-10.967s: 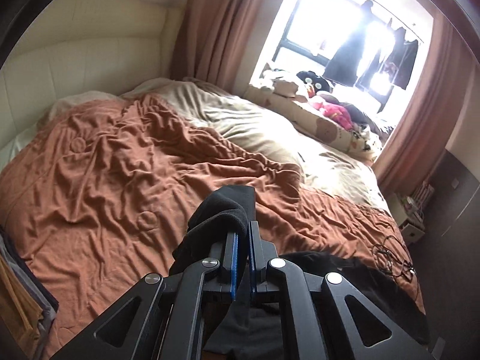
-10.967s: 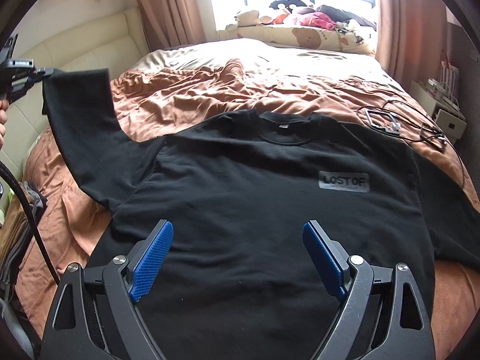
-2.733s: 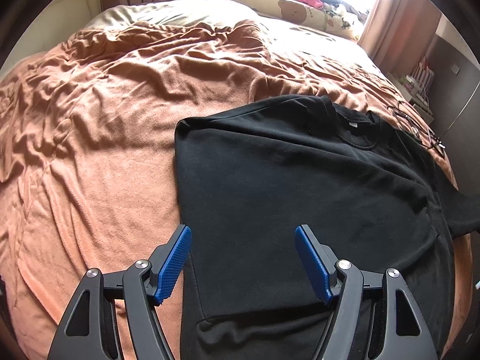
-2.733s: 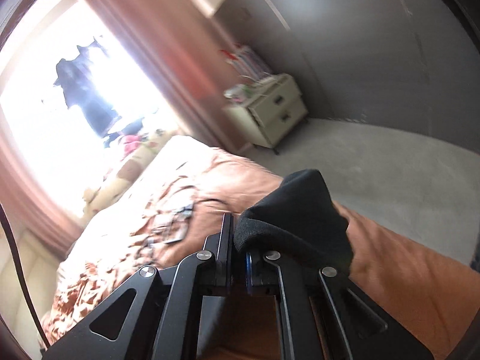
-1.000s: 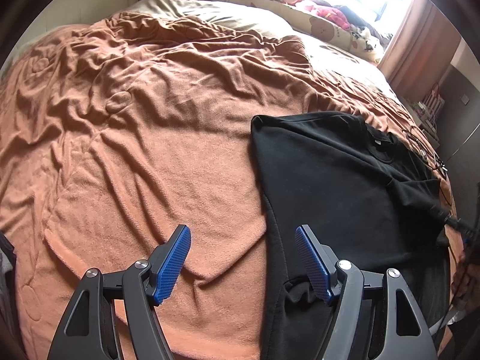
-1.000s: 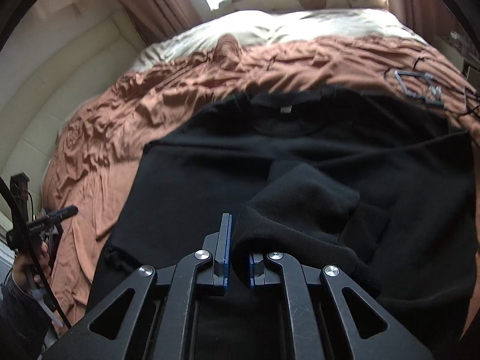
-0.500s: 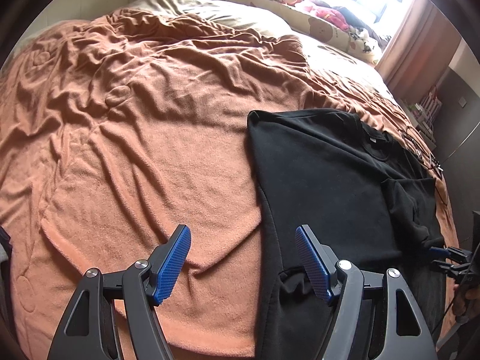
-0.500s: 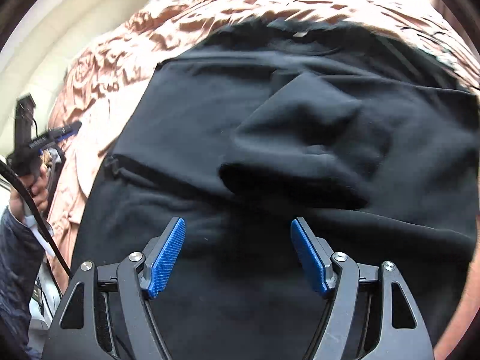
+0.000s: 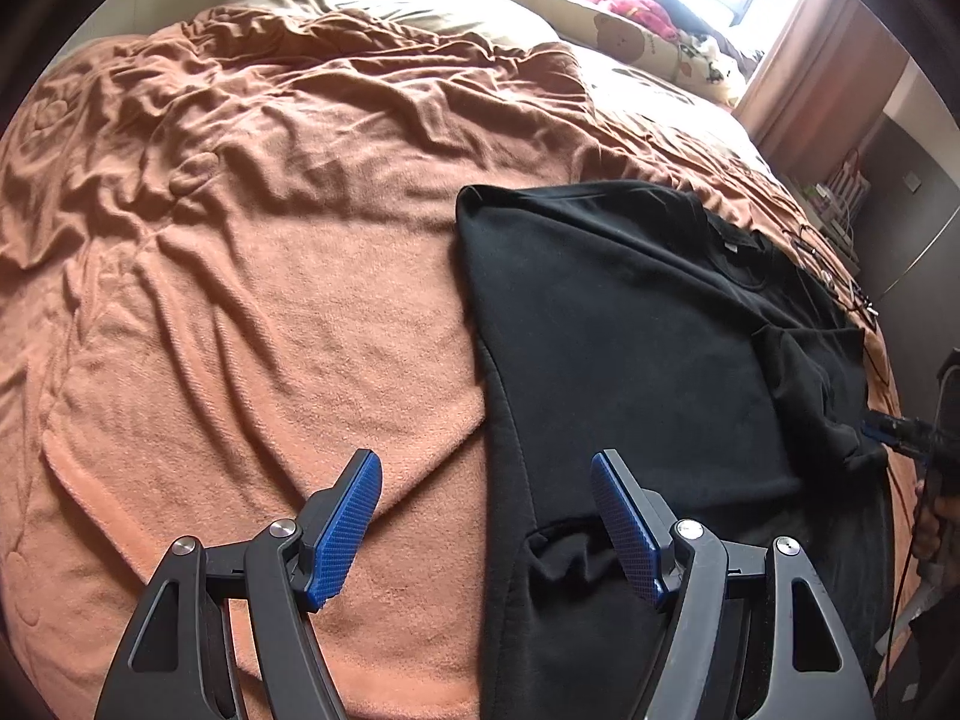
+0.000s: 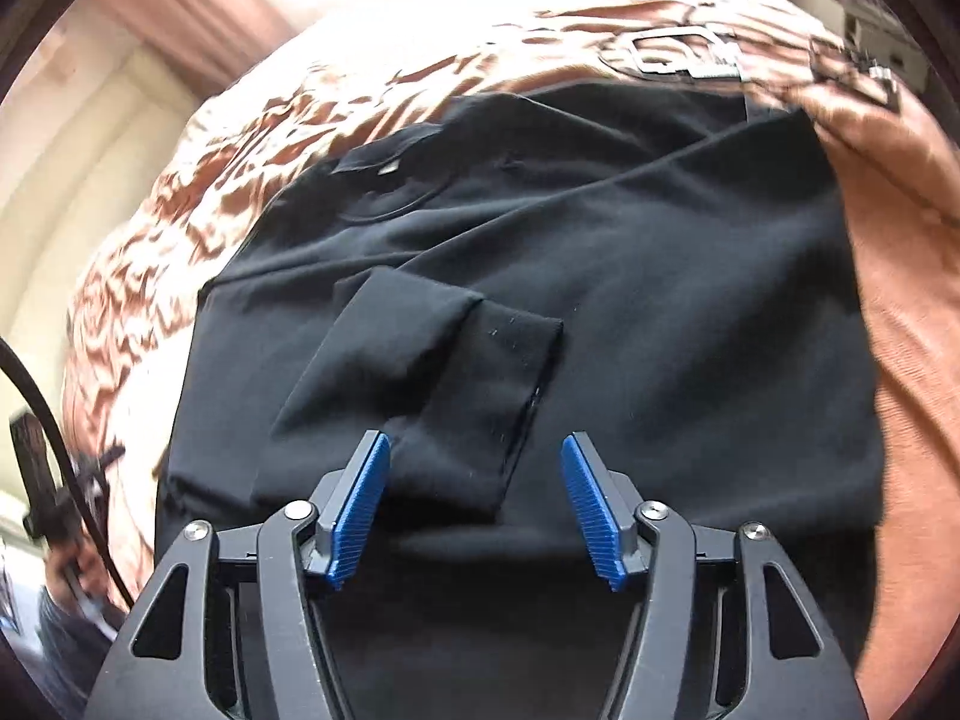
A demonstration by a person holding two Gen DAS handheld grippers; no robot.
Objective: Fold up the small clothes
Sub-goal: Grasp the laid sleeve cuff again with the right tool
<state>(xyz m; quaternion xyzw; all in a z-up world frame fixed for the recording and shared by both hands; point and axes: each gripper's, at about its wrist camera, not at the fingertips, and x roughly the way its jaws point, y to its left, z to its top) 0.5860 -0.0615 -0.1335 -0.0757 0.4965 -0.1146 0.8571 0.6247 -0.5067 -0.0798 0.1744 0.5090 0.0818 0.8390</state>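
A black T-shirt (image 9: 630, 330) lies flat on the orange blanket, its left side folded inward. Its right sleeve (image 10: 432, 372) lies folded across the body of the shirt (image 10: 690, 300). My right gripper (image 10: 477, 441) hovers just above that sleeve; its jaws are closing, and no cloth is pinched between the blue pads. In the left wrist view the right gripper (image 9: 894, 429) shows at the shirt's far right edge. My left gripper (image 9: 483, 468) stands open over the shirt's left edge near the hem, holding nothing.
The rumpled orange blanket (image 9: 270, 270) covers the bed. Dark cables (image 10: 684, 54) lie past the collar. Plush toys and pillows (image 9: 630, 30) line the window end. A nightstand (image 9: 840, 192) stands to the right. A person's hand (image 10: 60, 564) shows at the left.
My right gripper let go of the sleeve, opened, and drew back; the sleeve now lies folded on the shirt. The left gripper stayed open and nearly still.
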